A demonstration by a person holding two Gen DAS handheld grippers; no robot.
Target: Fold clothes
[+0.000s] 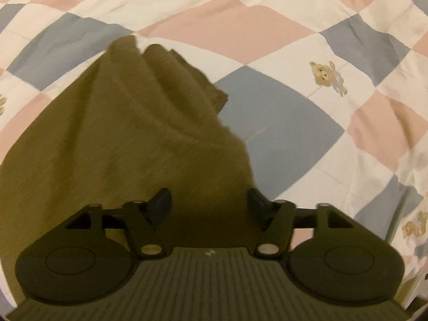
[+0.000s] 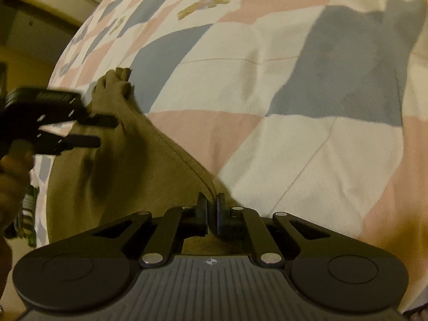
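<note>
The olive-brown garment [image 1: 112,139] lies bunched in ridges on the checked quilt [image 1: 294,26] of a bed, and the step in hand looks like an early one: taking hold of edges so the cloth can be drawn flat before any fold is made. The right gripper [image 2: 211,214] has its jaws pinched narrow on a seamed edge of the garment, which runs up from between the pads toward 11 o'clock. The left gripper [image 1: 210,200] stands wide, pointing down over the cloth with fabric beneath the gap but nothing pressed between the pads, so it holds nothing. The next move, as I judge it, calls for the left gripper to settle on a firm edge or corner of the garment and close, well apart from the right one's hold, so the two can pull the cloth taut. The left wrist view shows the heaped folds peaking at about 11 o'clock and a teddy-bear print [image 1: 329,76] at 2 o'clock on the quilt. Only the right wrist view shows the left gripper from outside, at 9 o'clock, dark against the garment's far bunched end, with the person's hand [image 2: 13,165] behind it and the room beyond the bed's edge.
</note>
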